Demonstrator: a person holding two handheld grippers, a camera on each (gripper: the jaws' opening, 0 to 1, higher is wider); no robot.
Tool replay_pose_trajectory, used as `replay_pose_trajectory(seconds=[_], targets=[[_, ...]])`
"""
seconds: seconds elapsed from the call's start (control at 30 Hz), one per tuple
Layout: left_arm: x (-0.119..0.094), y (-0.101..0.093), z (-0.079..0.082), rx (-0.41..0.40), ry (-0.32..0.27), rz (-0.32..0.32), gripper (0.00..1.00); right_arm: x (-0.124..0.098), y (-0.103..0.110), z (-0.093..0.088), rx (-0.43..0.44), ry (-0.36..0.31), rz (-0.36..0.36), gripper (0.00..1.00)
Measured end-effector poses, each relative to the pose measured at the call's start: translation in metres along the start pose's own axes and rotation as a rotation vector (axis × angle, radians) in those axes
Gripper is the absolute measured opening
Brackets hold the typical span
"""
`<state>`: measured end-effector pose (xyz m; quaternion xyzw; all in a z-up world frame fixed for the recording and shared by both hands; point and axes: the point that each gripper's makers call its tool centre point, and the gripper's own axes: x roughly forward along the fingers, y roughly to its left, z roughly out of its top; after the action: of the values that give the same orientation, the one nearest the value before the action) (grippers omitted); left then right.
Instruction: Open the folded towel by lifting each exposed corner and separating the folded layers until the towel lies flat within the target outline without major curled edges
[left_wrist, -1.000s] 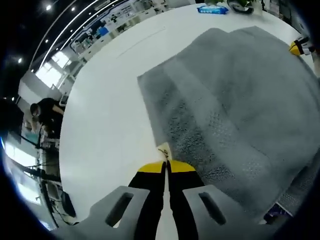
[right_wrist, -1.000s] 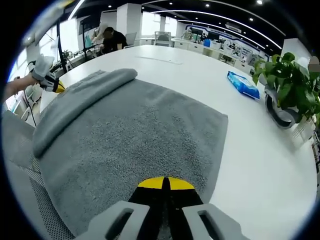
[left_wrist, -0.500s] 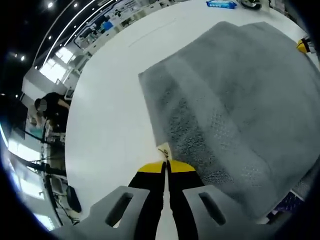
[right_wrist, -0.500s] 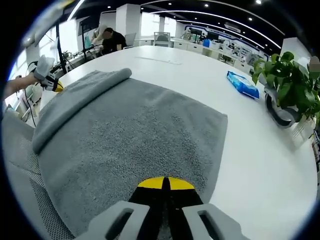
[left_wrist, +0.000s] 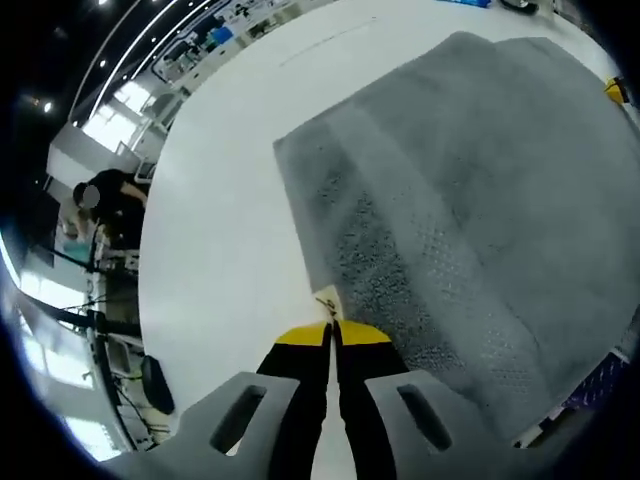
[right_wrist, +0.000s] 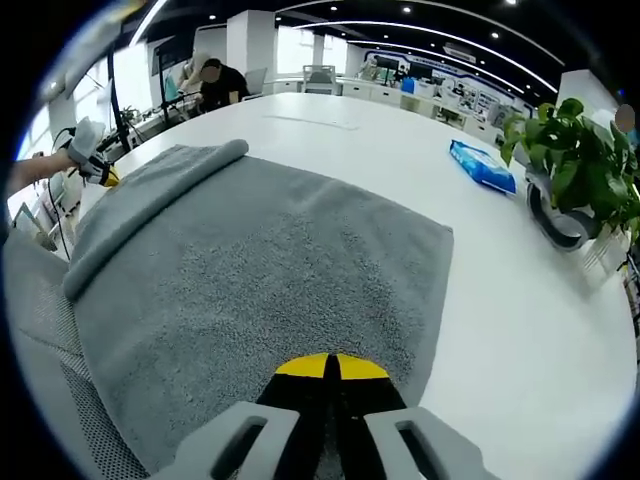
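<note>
A grey towel (right_wrist: 270, 260) lies spread across the white table (right_wrist: 500, 300), with a rolled fold (right_wrist: 150, 195) along its left side. My right gripper (right_wrist: 330, 366) is shut on the near edge of the towel. In the left gripper view the towel (left_wrist: 470, 200) runs up and right from my left gripper (left_wrist: 331, 326), which is shut on a towel corner by a small pale tag (left_wrist: 326, 301). The left gripper (right_wrist: 95, 165), held by a hand, also appears at the left of the right gripper view. A yellow tip of the right gripper (left_wrist: 612, 90) shows at the far right.
A potted plant (right_wrist: 575, 150) and a blue packet (right_wrist: 482, 165) stand on the table's right side. A seated person (right_wrist: 215, 85) is beyond the far edge. Grey mesh (right_wrist: 45, 300) lies below the towel's near left. Bare tabletop (left_wrist: 220, 230) stretches left of the towel.
The rolled fold's far end has slid to the left as the left gripper drew its corner outward. The left view has shifted with the hand. The right gripper stayed put.
</note>
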<state>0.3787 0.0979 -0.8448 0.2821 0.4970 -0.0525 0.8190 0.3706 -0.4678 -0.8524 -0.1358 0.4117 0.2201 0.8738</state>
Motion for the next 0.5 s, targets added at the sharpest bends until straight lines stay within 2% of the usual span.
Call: replay_pose_trajectory(seconds=[0.5], targets=[[-0.005,0.018,-0.017,0.038,0.048,0.028,0.01,0.0,0.0,0.001,-0.031,-0.004,0.001,0.0]])
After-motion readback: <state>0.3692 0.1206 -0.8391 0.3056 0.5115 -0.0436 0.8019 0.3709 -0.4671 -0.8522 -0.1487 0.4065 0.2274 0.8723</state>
